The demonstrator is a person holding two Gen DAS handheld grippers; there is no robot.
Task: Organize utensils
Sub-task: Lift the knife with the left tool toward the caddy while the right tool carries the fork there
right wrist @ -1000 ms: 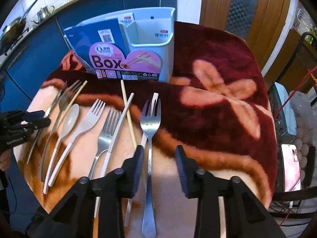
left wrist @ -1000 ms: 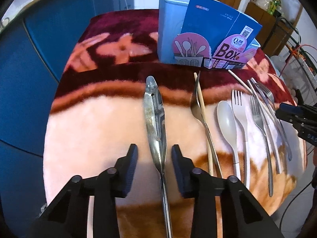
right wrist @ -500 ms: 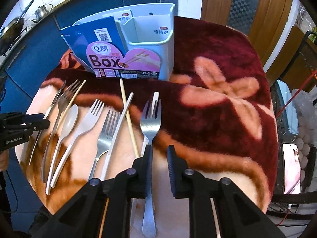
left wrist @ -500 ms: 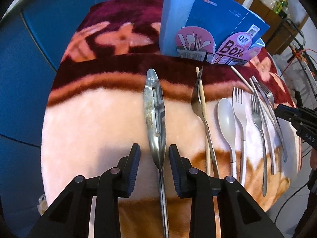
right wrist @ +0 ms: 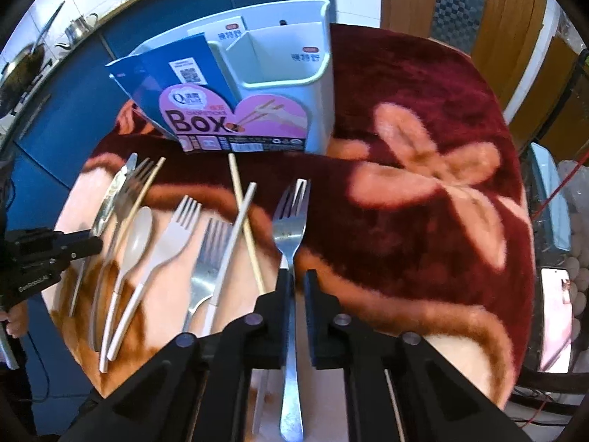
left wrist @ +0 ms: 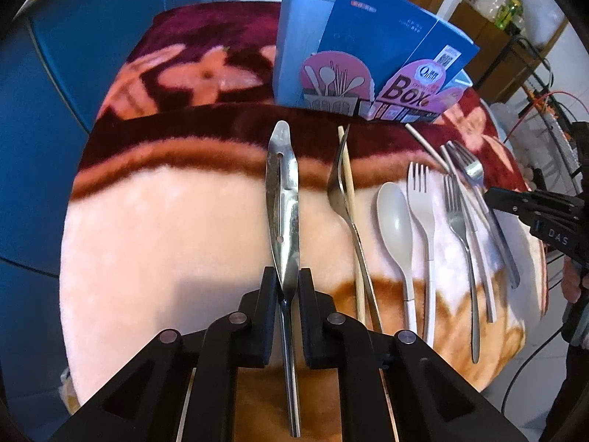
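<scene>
My left gripper [left wrist: 287, 287] is shut on a steel knife [left wrist: 281, 191] that points away toward the box. My right gripper [right wrist: 297, 285] is shut on a steel fork [right wrist: 291, 221], tines pointing away. A pale blue utensil holder [right wrist: 291, 66] with compartments stands at the far side, wrapped in a blue "Box" card sleeve [left wrist: 386, 62]. Between the grippers lie a white spoon [left wrist: 395, 221], a white fork [left wrist: 421, 202], steel forks [left wrist: 456, 213] and wooden chopsticks [left wrist: 349, 191] on the blanket.
A red and peach flower blanket [right wrist: 423, 184] covers the round table. Blue cabinets [left wrist: 44, 73] stand on the left. A phone [right wrist: 556, 313] lies on a chair at the right. My right gripper shows at the right edge of the left wrist view [left wrist: 533, 210].
Both grippers have closed: the left jaws onto the knife's handle, the right jaws onto the fork's neck. Both cameras have moved a little closer to the table.
</scene>
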